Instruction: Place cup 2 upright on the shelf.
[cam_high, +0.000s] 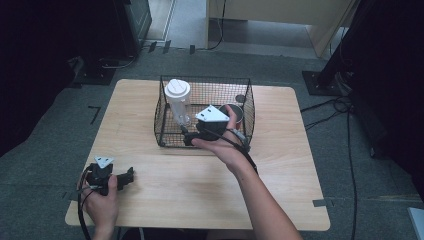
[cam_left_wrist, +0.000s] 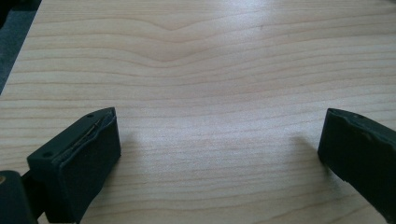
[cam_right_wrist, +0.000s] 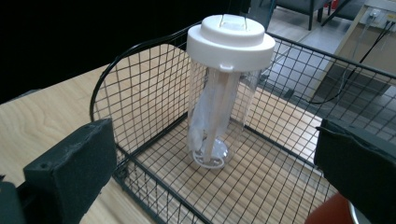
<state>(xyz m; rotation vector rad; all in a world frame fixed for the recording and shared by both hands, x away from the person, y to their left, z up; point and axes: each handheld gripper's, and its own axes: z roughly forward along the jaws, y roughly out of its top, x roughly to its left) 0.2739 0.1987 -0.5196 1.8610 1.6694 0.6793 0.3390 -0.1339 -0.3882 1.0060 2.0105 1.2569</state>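
A black wire basket (cam_high: 165, 107) stands on the wooden table (cam_high: 280, 165), toward the back. Inside it, at the left, a clear jar (cam_high: 178, 102) with a white lid stands upright with crumpled white material in it. My right gripper (cam_high: 189, 137) hangs at the basket's front edge, held in a hand, jaws pointing at the jar. In the right gripper view the jar (cam_right_wrist: 219, 107) stands beyond the wide-open right gripper (cam_right_wrist: 215, 144), apart from both jaws. My left gripper (cam_high: 127, 176) rests low at the table's front left, open over bare wood (cam_left_wrist: 219, 135).
A dark round container (cam_high: 239, 114) sits in the basket's right part; its reddish edge (cam_right_wrist: 331, 212) shows beside the right jaw. A small dark disc (cam_high: 240, 98) lies behind it. Cables (cam_high: 345, 107) trail over the grey floor to the right of the table.
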